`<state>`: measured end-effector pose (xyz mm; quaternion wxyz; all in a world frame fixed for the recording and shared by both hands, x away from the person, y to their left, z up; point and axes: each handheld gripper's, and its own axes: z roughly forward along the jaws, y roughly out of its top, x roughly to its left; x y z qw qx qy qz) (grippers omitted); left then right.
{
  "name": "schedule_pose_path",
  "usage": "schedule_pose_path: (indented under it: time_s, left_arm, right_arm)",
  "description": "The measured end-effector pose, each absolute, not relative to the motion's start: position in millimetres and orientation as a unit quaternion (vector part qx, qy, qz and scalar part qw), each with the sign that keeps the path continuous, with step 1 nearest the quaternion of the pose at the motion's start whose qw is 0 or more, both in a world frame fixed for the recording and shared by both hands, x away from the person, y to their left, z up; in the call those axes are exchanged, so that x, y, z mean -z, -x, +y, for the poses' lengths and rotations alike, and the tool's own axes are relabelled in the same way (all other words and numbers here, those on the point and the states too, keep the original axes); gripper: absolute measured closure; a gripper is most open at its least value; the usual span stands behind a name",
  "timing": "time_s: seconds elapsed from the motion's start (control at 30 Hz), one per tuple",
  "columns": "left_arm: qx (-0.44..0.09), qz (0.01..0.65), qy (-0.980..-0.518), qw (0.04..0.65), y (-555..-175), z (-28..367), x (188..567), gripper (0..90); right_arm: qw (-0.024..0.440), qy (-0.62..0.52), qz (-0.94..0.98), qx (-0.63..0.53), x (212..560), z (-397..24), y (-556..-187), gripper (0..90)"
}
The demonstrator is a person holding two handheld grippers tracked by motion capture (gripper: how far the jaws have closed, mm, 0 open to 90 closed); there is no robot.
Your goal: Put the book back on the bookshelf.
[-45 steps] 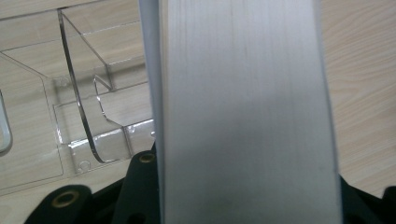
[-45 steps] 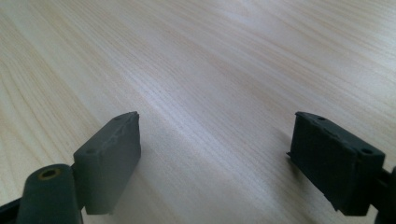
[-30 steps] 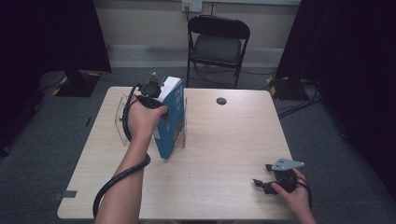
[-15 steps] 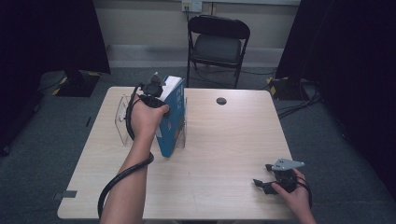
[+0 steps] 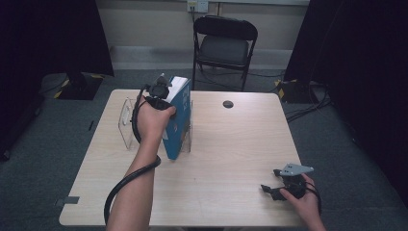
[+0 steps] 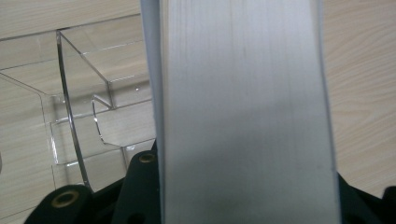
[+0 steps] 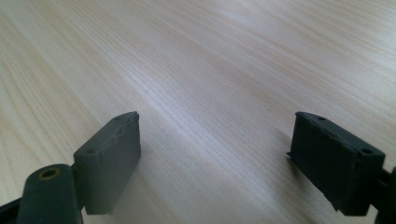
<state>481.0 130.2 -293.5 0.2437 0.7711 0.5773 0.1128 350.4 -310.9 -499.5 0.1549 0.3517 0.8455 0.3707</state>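
Bare table spreads wide between my grippers. My left gripper clamps the top of a blue book, which stands upright in a clear rack, its slots left of the book empty. My right gripper rests near the front edge, jaws spread wide on nothing.

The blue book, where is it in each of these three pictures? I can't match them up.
High view: the blue book stands upper left of centre, held from above by the left gripper, beside the clear rack.
Left gripper view: its white page edge runs up the middle.
Right gripper view: not in it.
Shared landmark: the wooden table, in all three.
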Motion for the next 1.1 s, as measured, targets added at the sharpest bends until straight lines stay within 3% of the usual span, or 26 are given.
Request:
schedule_pose_path:
  time_s: [0.83,1.1]
  left_arm:
    - [-0.131,0.557,-0.775,0.267,-482.2,130.3,301.5,60.0]
    - [-0.122,0.56,-0.764,0.297,-479.4,135.1,299.2,53.6]
  right_arm:
    - [0.154,-0.35,0.846,-0.372,499.8,-310.7,-349.8,15.8]
    - [0.154,-0.35,0.846,-0.372,499.8,-310.6,-349.6,15.8]
